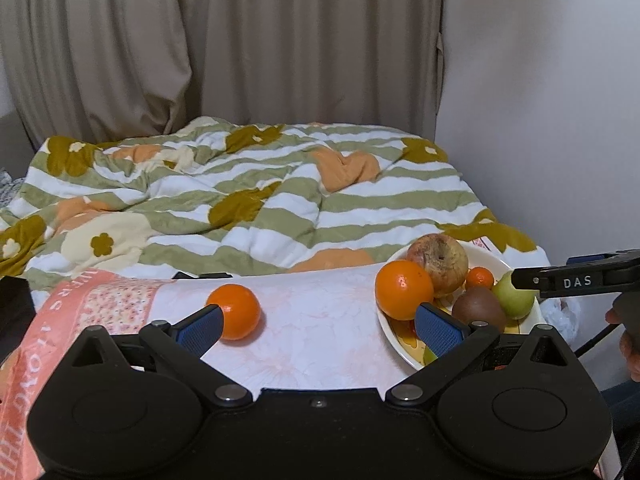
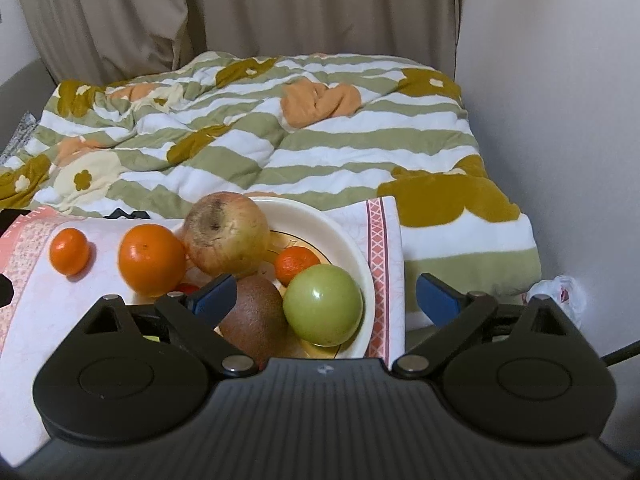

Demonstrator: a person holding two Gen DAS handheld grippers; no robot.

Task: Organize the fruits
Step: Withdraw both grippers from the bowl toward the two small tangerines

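Observation:
A cream bowl [image 2: 354,242] stands on a white and pink cloth [image 2: 60,320]. It holds a bruised apple [image 2: 228,232], a small mandarin [image 2: 298,264], a brown kiwi [image 2: 252,320] and a green apple [image 2: 324,304]. A large orange [image 2: 152,260] sits at the bowl's left edge. My right gripper [image 2: 324,296] is open over the bowl's near side, the green apple lying between its blue pads without touching them. A loose mandarin [image 1: 236,316] lies on the cloth [image 1: 320,332] just beyond the left fingertip of my open left gripper [image 1: 318,320]. The bowl [image 1: 494,258] is to its right.
A striped flowered quilt [image 1: 260,192] covers the bed behind the cloth, with beige curtains [image 1: 240,40] beyond and a white wall [image 1: 540,120] on the right. A crumpled plastic bag [image 2: 560,292] lies beside the bed. A dark object [image 1: 12,304] sits at the cloth's left end.

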